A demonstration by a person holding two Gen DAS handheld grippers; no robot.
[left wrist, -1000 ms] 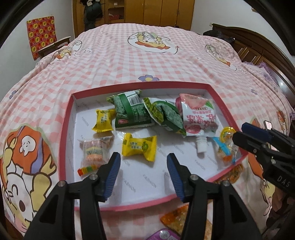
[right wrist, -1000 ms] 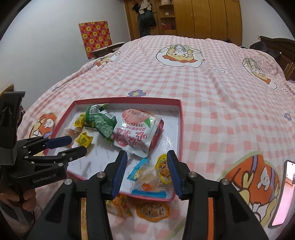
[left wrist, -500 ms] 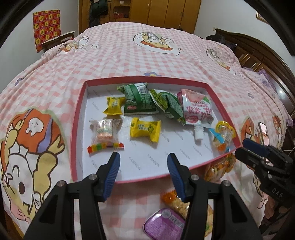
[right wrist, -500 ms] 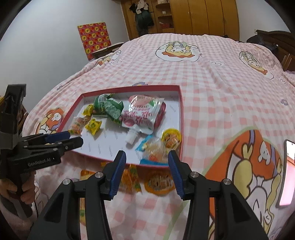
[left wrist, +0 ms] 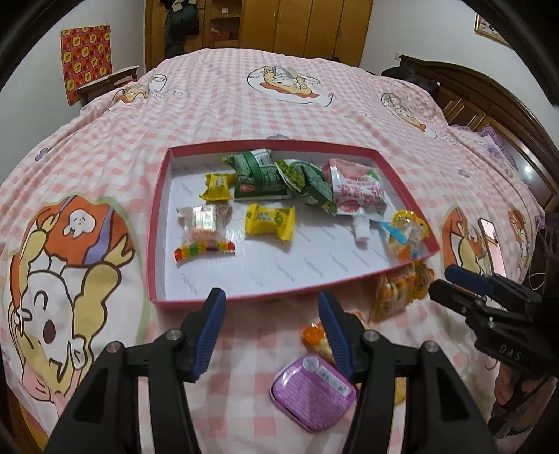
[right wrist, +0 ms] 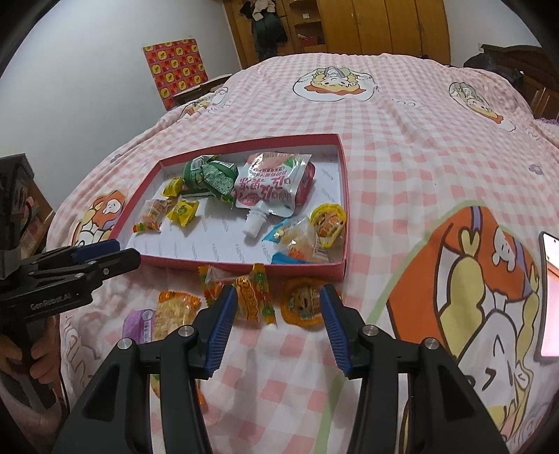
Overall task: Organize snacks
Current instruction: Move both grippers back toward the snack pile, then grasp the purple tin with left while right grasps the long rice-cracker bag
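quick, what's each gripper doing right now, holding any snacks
left gripper: open, empty, above the pink checked bedspread near the red tray.
right gripper: open, empty, jaws just opening over the loose orange snack packets.

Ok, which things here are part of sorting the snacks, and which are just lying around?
Part of the job:
- red tray with snacks already inside
- loose on the bed: purple cup, orange jelly cup, orange-green packet, cracker packet
- left gripper, right gripper, both empty

Just lying about:
- phone
- patterned board
- wardrobe
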